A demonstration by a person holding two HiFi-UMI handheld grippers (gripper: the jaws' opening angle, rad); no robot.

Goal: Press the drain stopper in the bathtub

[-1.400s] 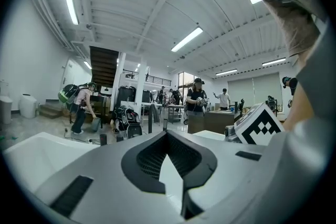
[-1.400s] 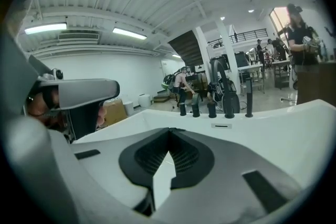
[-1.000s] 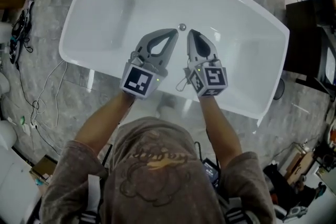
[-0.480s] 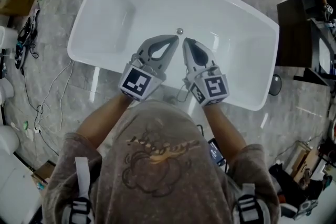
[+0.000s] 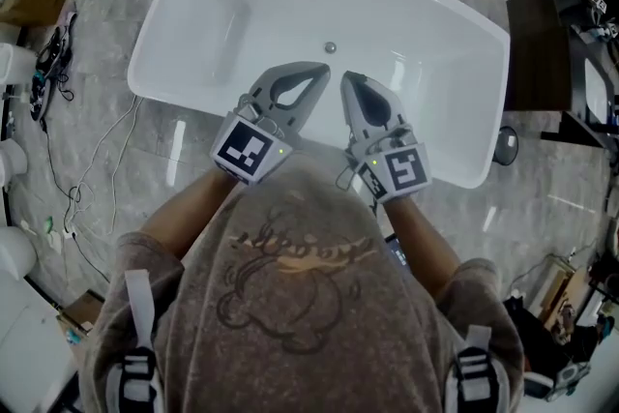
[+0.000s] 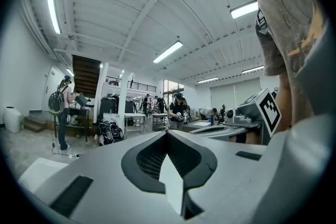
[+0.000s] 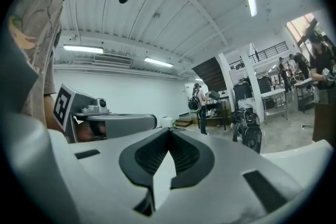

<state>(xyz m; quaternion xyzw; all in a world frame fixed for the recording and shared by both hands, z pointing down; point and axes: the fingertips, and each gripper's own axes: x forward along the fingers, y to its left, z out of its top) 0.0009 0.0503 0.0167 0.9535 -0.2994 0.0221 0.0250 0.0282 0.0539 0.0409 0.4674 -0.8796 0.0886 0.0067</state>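
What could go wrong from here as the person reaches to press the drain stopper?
The drain stopper is small and sits beyond both shut tips in the glossy bathtub, so a narrow tip might slide off it. The left tool and right tool hang close together and could knock each other during the reach.

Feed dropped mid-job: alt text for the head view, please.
Seen from above, a person holds the left gripper and right gripper, both with jaws shut and empty, over the near side of a white bathtub, tips pointing toward the small round drain stopper, not touching it.
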